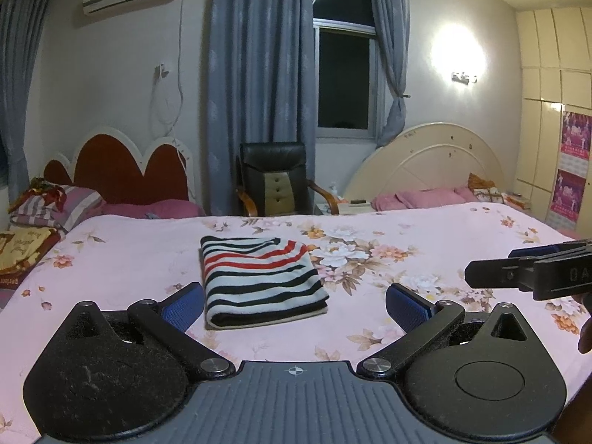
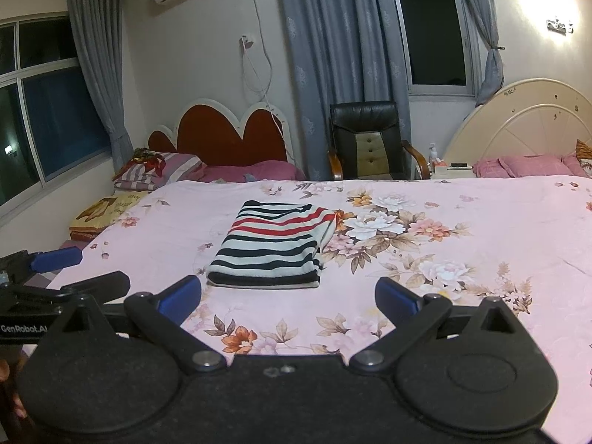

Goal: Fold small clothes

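A folded garment (image 1: 259,281) with black, white and red stripes lies as a neat rectangle on the pink floral bedsheet (image 1: 425,233). My left gripper (image 1: 294,305) is open just in front of the garment's near edge, its blue pads (image 1: 185,305) spread wider than the fold and holding nothing. In the right wrist view the same garment (image 2: 277,244) lies a little ahead of my right gripper (image 2: 288,296), which is also open and empty. Each gripper shows in the other's view: the right gripper (image 1: 492,262) at the right edge, the left gripper (image 2: 96,270) at the left edge.
The bed is wide, with flat sheet to the right of the garment. Striped pillows (image 1: 55,207) and a yellow-brown folded cloth (image 1: 22,251) sit at its far left. Beyond it stand a black chair (image 1: 275,177), a red headboard (image 1: 125,170), a cream headboard (image 1: 433,162) and pink pillows (image 1: 425,198).
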